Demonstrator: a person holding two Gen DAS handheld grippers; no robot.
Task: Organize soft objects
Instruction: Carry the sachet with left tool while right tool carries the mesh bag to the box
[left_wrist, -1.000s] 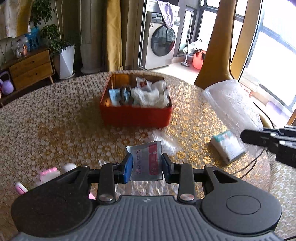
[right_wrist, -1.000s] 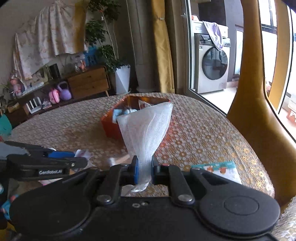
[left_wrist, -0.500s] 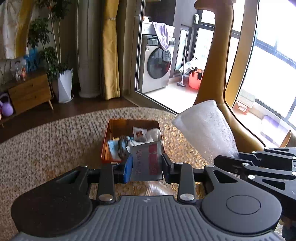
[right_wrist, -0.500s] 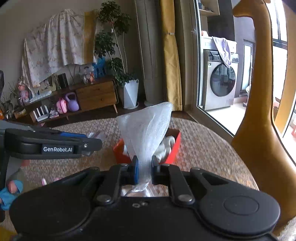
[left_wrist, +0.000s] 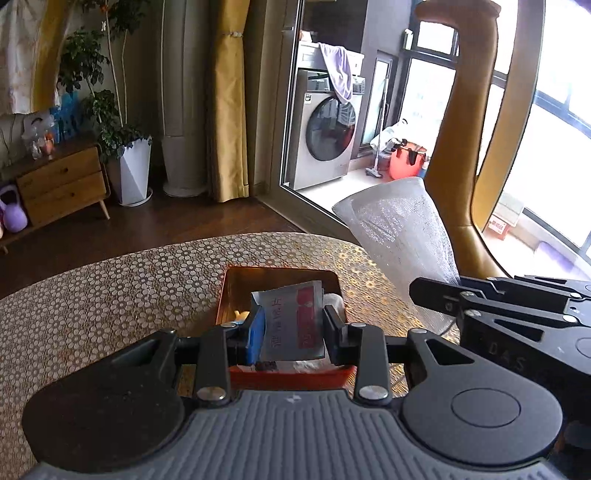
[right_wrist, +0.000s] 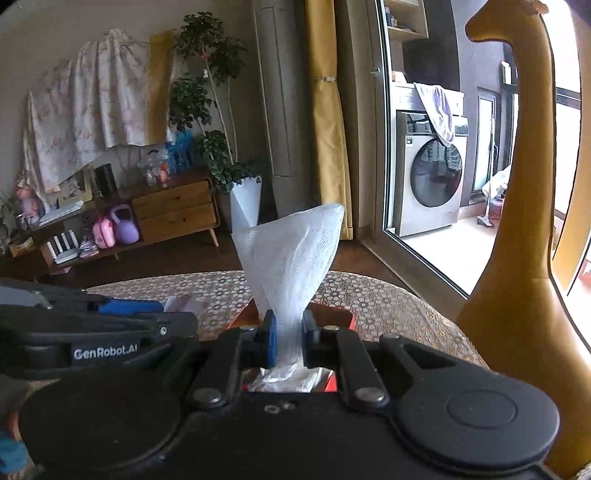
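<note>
My left gripper (left_wrist: 293, 332) is shut on a grey sachet with a red label (left_wrist: 293, 321) and holds it over the red tin box (left_wrist: 236, 280). My right gripper (right_wrist: 288, 339) is shut on a white gauze-like mesh bag (right_wrist: 291, 251) that fans out above the fingers. The same bag (left_wrist: 402, 229) shows at the right in the left wrist view, above the right gripper's body (left_wrist: 517, 306). The red box (right_wrist: 343, 317) lies just below and ahead of the right gripper. Other soft items lie in the box, mostly hidden.
The round table (left_wrist: 110, 288) has a gold honeycomb cloth. A tall gold giraffe figure (right_wrist: 517, 258) stands at the right table edge. The left gripper's body (right_wrist: 92, 343) is close at the right gripper's left. A wooden sideboard (right_wrist: 173, 210) stands far behind.
Both grippers have risen and moved forward toward the red box, each still holding its item. The box is now right under the fingers; the table items seen earlier are out of view.
</note>
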